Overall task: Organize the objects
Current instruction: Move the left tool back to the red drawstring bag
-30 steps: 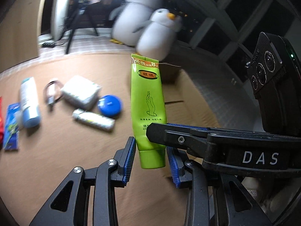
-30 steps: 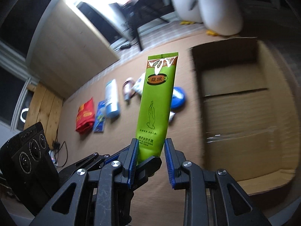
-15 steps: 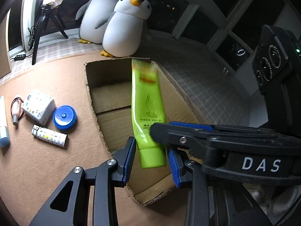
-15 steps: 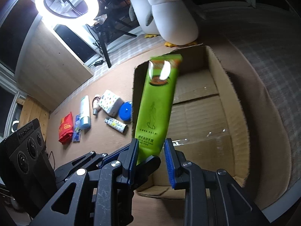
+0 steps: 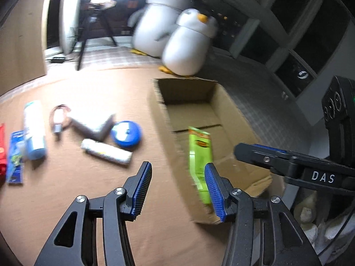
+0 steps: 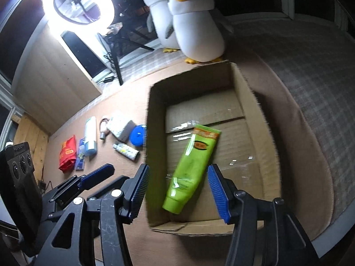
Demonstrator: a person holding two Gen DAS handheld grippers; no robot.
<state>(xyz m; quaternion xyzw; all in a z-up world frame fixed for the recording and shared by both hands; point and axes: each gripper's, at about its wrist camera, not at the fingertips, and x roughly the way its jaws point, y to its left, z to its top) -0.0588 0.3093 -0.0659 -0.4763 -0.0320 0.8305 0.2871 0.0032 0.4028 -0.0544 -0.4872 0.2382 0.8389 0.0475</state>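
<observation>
A dim room with dark windows frames a tan carpeted floor (image 6: 124, 241), lit by a bright ring light (image 6: 78, 0) on a tripod at the back. Two plush penguins (image 6: 195, 24) stand side by side just behind the far end of a cardboard box (image 6: 155, 155), which lies open on the floor. Inside the box, flat on its bottom, lies the green tube (image 6: 191, 168), its cap toward the near wall and its crimped end pointing to the far side; nothing grips it.

The right gripper (image 6: 177, 190) hovers above the near end of the box with its blue-padded jaws spread wide, the tube showing in the gap between them. The left gripper (image 5: 178, 190) hangs beside it over the box's left wall, its jaws also spread apart and holding nothing.

On the floor to the left of the box sits a row of small things: a white bottle (image 6: 90, 136) lying on its side, a red pouch (image 6: 67, 153) at the far left, a blue packet (image 6: 80, 157) between them, a white box (image 6: 121, 126), a blue round lid (image 6: 137, 135) just beside the cardboard wall, a small patterned tube (image 6: 125, 150) in front of it, and a small looped item (image 6: 103, 127), too blurred to name.
</observation>
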